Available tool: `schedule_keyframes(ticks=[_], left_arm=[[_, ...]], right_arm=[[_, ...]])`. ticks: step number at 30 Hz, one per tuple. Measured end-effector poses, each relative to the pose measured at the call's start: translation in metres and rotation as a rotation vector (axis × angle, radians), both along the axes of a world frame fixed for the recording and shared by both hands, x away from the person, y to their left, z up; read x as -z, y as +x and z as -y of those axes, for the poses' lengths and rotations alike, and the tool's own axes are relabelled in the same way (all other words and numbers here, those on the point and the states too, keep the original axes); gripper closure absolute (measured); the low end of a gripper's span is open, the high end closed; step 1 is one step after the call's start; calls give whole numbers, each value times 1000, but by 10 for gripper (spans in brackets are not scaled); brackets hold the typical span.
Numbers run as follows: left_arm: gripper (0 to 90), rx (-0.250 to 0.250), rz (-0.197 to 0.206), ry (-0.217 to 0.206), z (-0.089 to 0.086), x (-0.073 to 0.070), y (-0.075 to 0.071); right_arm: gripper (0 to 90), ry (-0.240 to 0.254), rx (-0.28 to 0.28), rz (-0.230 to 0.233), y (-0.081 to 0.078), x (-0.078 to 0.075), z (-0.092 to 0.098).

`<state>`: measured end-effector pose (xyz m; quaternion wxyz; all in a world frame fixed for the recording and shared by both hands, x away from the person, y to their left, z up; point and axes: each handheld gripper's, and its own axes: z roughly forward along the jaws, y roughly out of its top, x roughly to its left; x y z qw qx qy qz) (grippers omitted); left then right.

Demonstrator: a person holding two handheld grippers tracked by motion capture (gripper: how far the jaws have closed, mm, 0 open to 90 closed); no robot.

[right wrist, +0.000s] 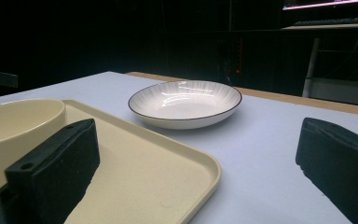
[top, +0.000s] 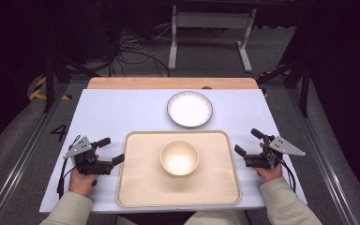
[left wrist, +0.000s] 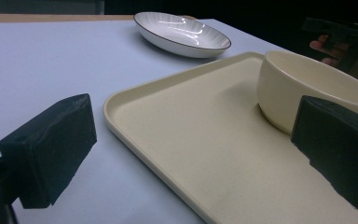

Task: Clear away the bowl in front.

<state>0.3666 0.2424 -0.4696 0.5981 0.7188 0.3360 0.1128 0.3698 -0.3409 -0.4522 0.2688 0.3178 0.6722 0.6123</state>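
Spanning most of the high view, the pale blue table top (top: 122,115) leaves broad bare strips on its left and right sides and a band at the far edge, where a wooden board (top: 168,83) borders it. One cream tray (top: 140,187) lies at the near middle, its near rim close to the table's front edge, and its left and right rims each have a gripper just beside them. One cream bowl (top: 179,158) stands upright on the tray, a little beyond its centre, with flat tray surface free all around it. One white plate (top: 190,108) with a dark rim sits on the table just past the tray's far rim, apart from it.

Both forearms enter from the bottom in light sleeves, each hand low at the table. The left gripper (top: 108,151) points toward the tray's left rim with its jaws spread wide and nothing between them; in the left gripper view the tray's corner lies between its pads (left wrist: 51,149), one pad over bare table, the other before the bowl. The right gripper (top: 248,142) points at the right rim, jaws likewise wide apart and empty; its view shows the tray corner and the plate between them.
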Motion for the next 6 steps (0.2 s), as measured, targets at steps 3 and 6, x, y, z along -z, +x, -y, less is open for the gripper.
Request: schedule_keyframes(ticks=[3,6], left_arm=[[8,-1,-3,-2,0,0,0],[7,1,-3,-5,-1,0,0]], right_arm=[[0,3,0,-2,0,0,0],[0,3,2,-5,0,0,0]])
